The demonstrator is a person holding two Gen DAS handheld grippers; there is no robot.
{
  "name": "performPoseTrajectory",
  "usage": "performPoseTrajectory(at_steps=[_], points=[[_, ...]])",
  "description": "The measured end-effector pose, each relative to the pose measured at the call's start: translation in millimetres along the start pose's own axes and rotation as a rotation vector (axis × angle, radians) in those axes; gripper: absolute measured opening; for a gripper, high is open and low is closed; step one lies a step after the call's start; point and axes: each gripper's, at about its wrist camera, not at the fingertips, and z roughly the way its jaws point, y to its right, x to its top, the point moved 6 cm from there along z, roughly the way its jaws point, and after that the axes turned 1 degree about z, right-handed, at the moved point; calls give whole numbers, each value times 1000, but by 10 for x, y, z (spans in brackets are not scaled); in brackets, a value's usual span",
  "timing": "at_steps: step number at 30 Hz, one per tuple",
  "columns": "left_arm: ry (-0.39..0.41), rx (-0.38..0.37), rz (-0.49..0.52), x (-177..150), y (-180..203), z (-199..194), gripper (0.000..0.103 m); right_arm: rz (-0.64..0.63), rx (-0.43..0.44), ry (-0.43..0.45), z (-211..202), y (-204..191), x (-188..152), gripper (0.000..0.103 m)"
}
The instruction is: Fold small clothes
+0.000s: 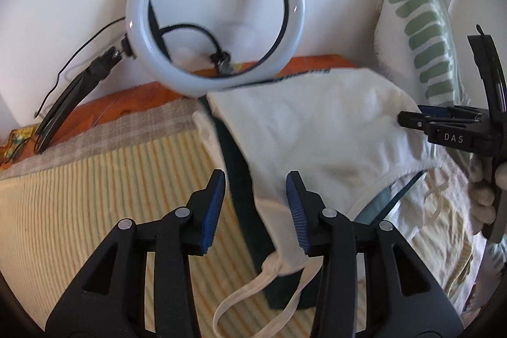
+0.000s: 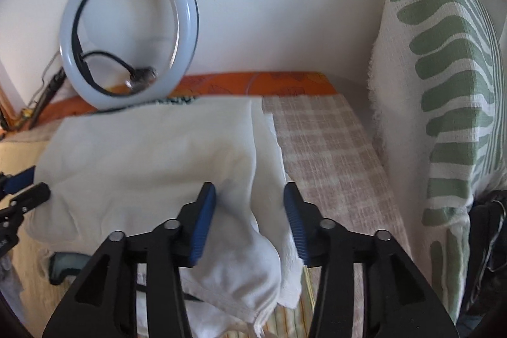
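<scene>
evidently the fold was only begun. the white garment [image 1: 317,141] lay crumpled across the bed [image 1: 95,195], partly over a dark green piece [image 1: 244,205], no crease set. the left claw [image 1: 256,208] stood open astride its lower edge; the right claw [image 2: 248,220] stood open around its bunched side. gripping, folding and smoothing remained.

Plainly a home bedroom; striped bedding [image 1: 95,195], leaf-print pillow [image 2: 443,68], ring light [image 1: 215,11] against white wall [image 2: 285,5].
</scene>
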Motion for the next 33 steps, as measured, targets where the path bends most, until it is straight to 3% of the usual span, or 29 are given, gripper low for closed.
performPoseTrajectory(at_steps=[3, 9, 28, 29, 32, 33], points=[[-49, 7, -9, -159, -32, 27, 41, 25, -51, -61, 35, 60, -112, 46], [-55, 31, -4, -380, -95, -200, 41, 35, -65, -54, -240, -5, -260, 48], [159, 35, 16, -655, 98, -2031, 41, 41, 30, 173, -1854, -645, -624, 48], [172, 28, 19, -677, 137, -2144, 44, 39, 26, 188, -1949, -664, -661, 48], [216, 10, 32, -732, 237, -2427, 66, 35, 20, 223, -2177, -720, -759, 48], [229, 6, 36, -745, 271, -2507, 67, 38, 12, 239, -2265, -727, -804, 51]])
